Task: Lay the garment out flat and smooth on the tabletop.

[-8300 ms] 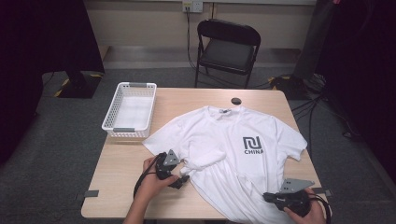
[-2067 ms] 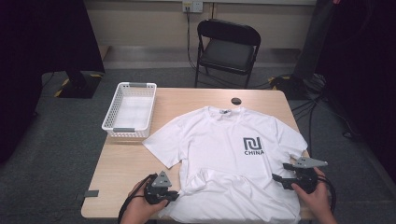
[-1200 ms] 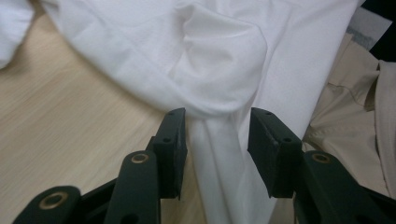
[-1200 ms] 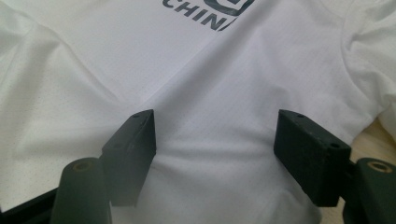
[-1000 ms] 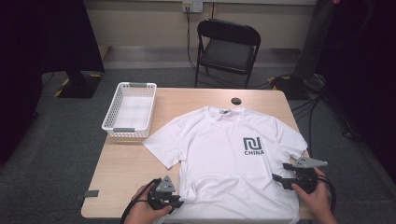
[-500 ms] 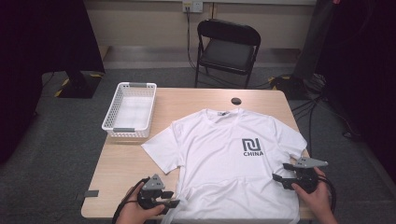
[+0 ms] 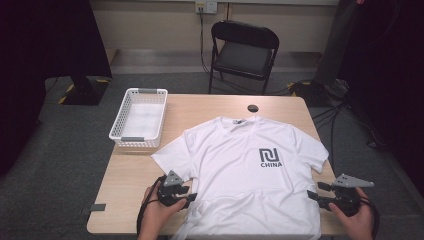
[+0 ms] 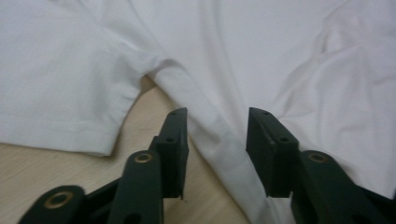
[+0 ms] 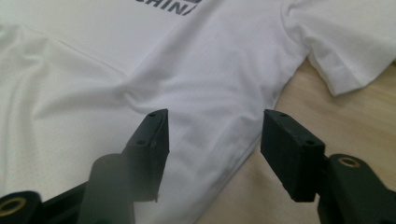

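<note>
White T-shirt [image 7: 247,175] lies flat, print up, on the surface [image 7: 200,107], hem toward the person, beside the white basket [image 7: 139,117]. Left gripper [image 8: 215,135] has just been closing, fingers [image 8: 175,140] parted astride the shirt's side seam below the sleeve; right gripper [image 9: 212,140] likewise closing, fingers parted over the opposite side edge, neither pinching cloth yet. Judged step: taking hold of both sides to fold; next move calls for lowering and closing on both edges.
</note>
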Demonstrator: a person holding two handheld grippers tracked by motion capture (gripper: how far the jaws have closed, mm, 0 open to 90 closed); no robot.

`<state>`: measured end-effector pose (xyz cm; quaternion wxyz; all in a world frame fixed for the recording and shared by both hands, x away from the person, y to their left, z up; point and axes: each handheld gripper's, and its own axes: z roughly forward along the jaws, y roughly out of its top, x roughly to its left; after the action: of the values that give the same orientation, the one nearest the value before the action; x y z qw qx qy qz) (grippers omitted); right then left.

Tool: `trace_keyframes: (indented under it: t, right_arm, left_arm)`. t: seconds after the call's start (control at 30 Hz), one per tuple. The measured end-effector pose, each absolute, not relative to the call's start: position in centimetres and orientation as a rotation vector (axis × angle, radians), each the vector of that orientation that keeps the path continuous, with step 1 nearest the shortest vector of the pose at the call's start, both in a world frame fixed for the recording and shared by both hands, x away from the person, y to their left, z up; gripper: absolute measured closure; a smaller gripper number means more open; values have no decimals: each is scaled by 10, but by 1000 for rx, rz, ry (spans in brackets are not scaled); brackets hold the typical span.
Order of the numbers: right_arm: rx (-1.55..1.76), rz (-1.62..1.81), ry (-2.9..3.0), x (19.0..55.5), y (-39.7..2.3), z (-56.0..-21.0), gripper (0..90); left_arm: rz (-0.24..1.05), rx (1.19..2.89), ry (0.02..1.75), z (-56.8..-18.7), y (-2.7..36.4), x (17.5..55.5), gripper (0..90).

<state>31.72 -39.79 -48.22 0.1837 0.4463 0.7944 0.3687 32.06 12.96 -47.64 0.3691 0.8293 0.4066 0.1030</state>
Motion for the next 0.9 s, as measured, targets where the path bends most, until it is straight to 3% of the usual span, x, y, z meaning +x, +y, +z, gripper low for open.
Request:
trace_keyframes:
  t: [0.2, 0.3, 0.33, 0.47, 0.9]
  right_arm:
    - [1356, 966, 2210, 316, -401, -484, 472]
    - [1425, 960, 2219, 316, -407, -485, 583]
    - [1440, 994, 2237, 316, -410, -487, 691]
    - [1425, 1009, 2275, 316, -413, -487, 874]
    - [1456, 1037, 2257, 320, -436, -488, 894]
  left_arm:
    - [280, 2164, 1067, -481, 129, 327, 738]
    - [266, 2169, 1082, -483, 132, 329, 827]
    - [258, 2158, 1095, -483, 135, 330, 870]
    - [266, 2160, 1101, -483, 141, 332, 886]
    - [346, 2140, 1118, -485, 155, 338, 888]
